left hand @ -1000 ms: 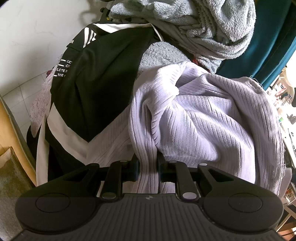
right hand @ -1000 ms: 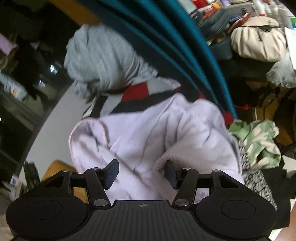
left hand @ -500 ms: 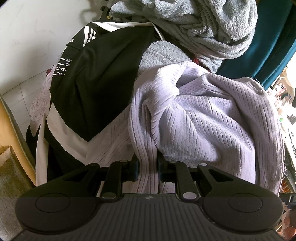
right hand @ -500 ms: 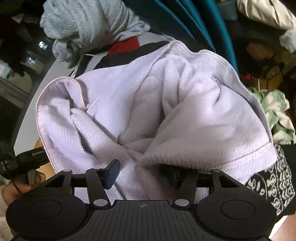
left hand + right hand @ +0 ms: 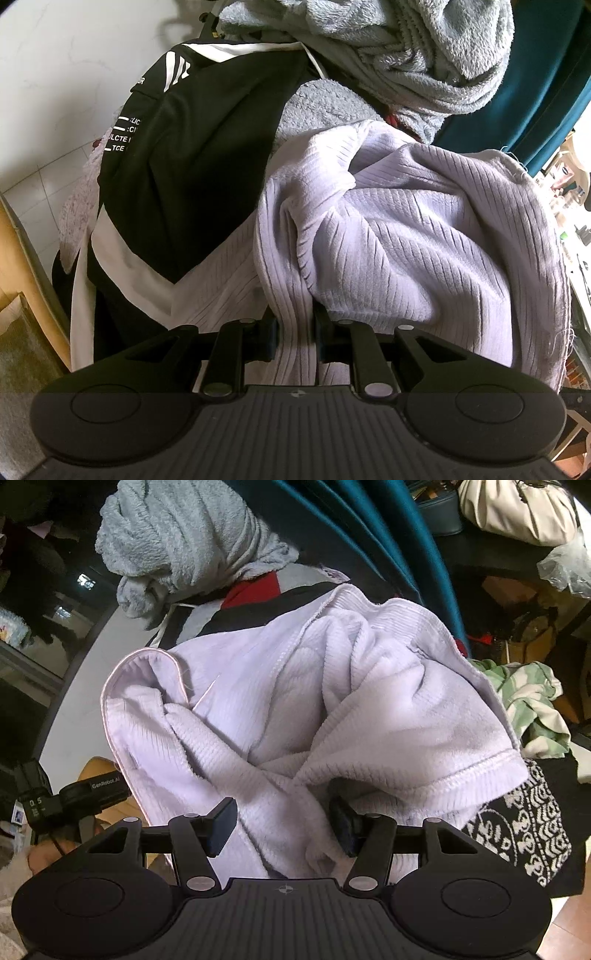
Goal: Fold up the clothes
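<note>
L gripper (image 5: 293, 338) pinches crumpled lilac ribbed fleece garment (image 5: 424, 240); R gripper (image 5: 282, 825) wide apart, straddling bunched cloth, prob ungripped. Close R on hem, pull taut.

A crumpled lilac ribbed fleece garment (image 5: 406, 236) lies bunched atop a black-and-white printed top (image 5: 192, 177), below a heaped grey fluffy towel (image 5: 424, 55).

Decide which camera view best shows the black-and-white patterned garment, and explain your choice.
The right wrist view shows it best: the black-and-white patterned garment lies at lower right, its print clear, partly under the lilac ribbed garment. In the left wrist view the patterned garment does not appear; there the lilac fabric fills that side.
</note>
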Demonstrator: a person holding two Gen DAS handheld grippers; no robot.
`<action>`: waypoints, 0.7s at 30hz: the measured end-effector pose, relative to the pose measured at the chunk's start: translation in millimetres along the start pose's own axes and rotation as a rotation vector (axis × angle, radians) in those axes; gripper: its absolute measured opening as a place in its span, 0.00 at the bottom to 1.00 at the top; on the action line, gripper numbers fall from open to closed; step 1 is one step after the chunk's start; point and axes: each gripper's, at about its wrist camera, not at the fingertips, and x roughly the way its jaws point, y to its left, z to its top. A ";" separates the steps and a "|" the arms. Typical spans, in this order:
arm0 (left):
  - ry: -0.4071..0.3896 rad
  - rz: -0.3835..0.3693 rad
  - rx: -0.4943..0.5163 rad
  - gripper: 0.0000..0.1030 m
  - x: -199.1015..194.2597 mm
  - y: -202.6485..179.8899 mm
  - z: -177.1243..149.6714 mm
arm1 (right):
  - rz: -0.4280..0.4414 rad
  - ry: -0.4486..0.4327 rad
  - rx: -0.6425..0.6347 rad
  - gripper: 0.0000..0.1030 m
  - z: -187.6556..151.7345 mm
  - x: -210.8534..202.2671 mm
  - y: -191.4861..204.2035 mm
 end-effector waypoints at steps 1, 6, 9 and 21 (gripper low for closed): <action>0.000 0.000 0.000 0.18 -0.1 0.1 0.0 | -0.003 -0.001 0.000 0.51 -0.9 -0.7 0.2; 0.000 -0.002 -0.001 0.18 -1.3 0.5 -0.5 | -0.018 -0.017 -0.020 0.51 -0.3 -7.7 3.3; -0.001 -0.003 -0.002 0.18 -1.9 0.9 -0.8 | -0.032 -0.024 -0.041 0.51 4.4 -11.9 6.3; -0.002 -0.007 -0.007 0.18 -3.6 2.0 -1.3 | -0.088 -0.051 -0.127 0.51 22.9 -28.7 18.2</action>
